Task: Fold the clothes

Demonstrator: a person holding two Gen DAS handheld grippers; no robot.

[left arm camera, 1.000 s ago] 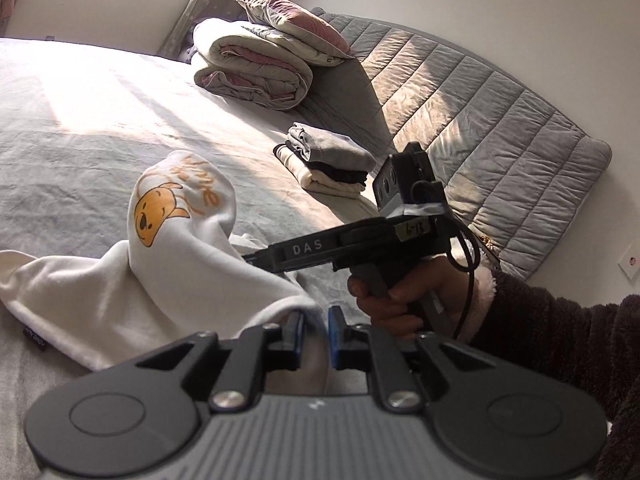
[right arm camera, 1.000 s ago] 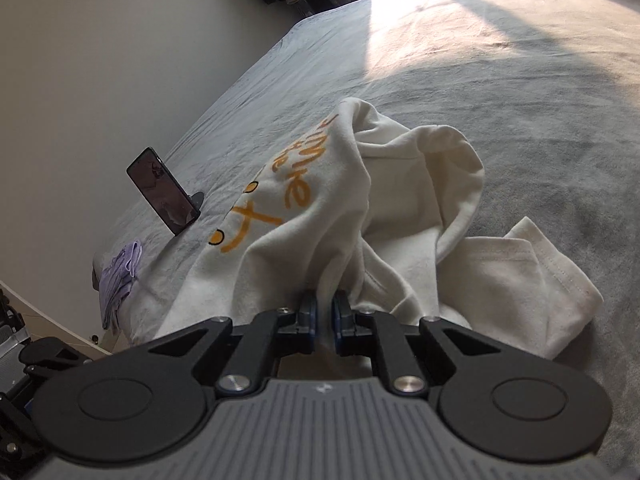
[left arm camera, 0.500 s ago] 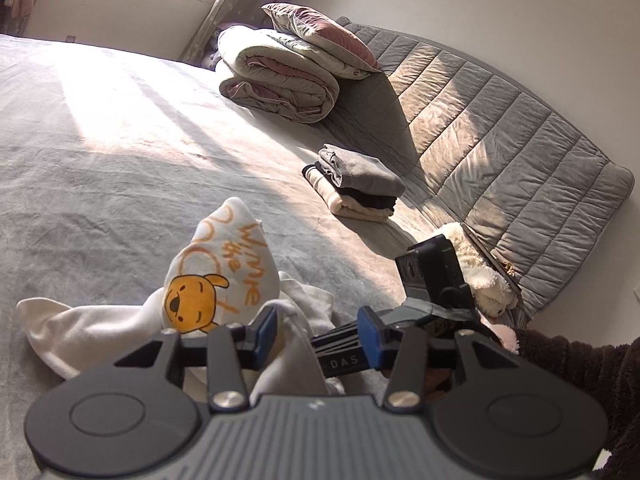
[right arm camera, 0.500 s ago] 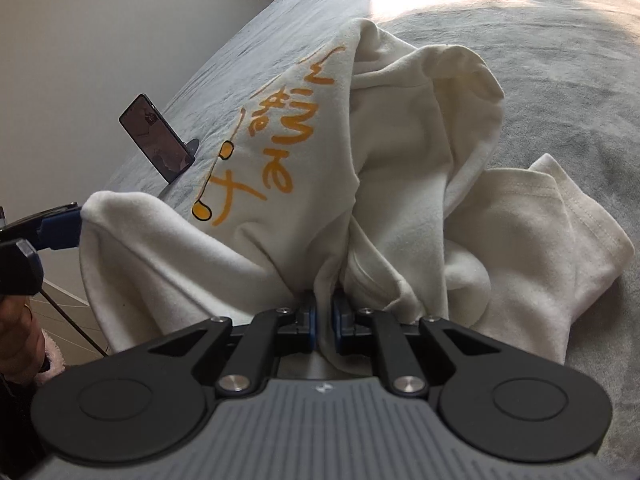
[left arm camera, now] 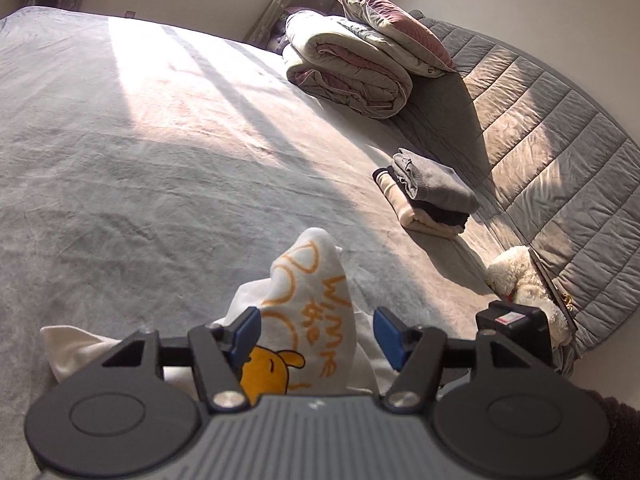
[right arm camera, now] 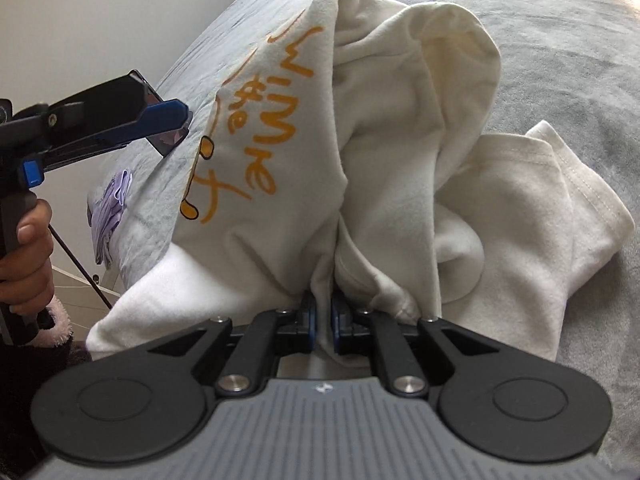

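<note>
A cream T-shirt (right arm camera: 392, 152) with orange lettering and a yellow bear print is bunched and lifted off the grey bed. My right gripper (right arm camera: 322, 320) is shut on a gathered fold of it, and the cloth hangs around its fingers. In the left wrist view the T-shirt (left arm camera: 316, 312) rises as a peak between the spread blue fingertips of my left gripper (left arm camera: 316, 338), which is open and holds nothing. From the right wrist view the left gripper (right arm camera: 176, 114) is at the shirt's left side, held by a hand (right arm camera: 24, 256).
A stack of folded clothes (left arm camera: 428, 196) lies near the quilted headboard (left arm camera: 552, 152). A rolled duvet with a pillow (left arm camera: 352, 64) sits at the bed's head, a plush toy (left arm camera: 520, 276) by the headboard. A lilac cloth (right arm camera: 110, 208) lies near the bed's edge.
My left gripper let go of the shirt and opened wide, then drew back. The right gripper kept its hold and raised the shirt closer to its camera.
</note>
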